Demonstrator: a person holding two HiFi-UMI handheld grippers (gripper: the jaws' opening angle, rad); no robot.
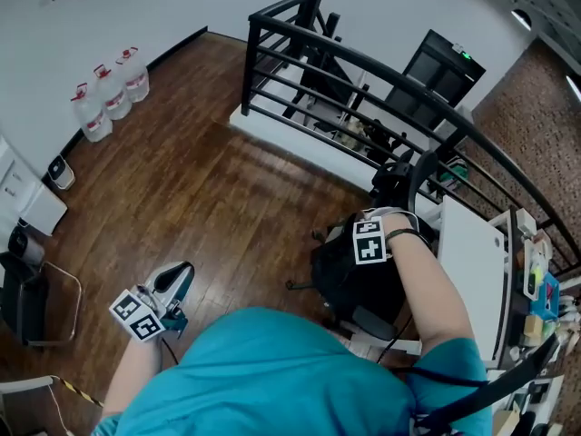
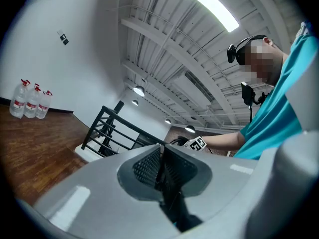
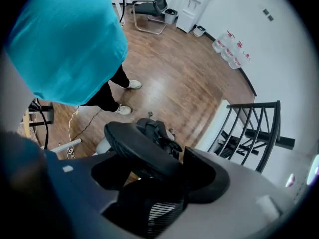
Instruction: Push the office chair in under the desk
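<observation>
The black office chair [image 1: 359, 275] stands just left of the white desk [image 1: 472, 262], its seat out from under the desk top. My right gripper [image 1: 392, 223] is at the chair's top. In the right gripper view a padded black bar of the chair [image 3: 139, 151] runs across between the jaws, and the right gripper [image 3: 169, 180] is shut on it. My left gripper [image 1: 177, 278] hangs low at the left over the wooden floor, away from the chair. Seen in its own view, the left gripper [image 2: 162, 166] points up at the ceiling, shut with nothing in it.
A black railing [image 1: 363, 71] runs behind the chair and desk. Cluttered shelves [image 1: 536, 280] sit past the desk at the right. Three water bottles [image 1: 109, 94] stand by the far wall, and another chair [image 1: 36, 302] at the left edge. My shoes [image 3: 124, 108] stand beside the chair base.
</observation>
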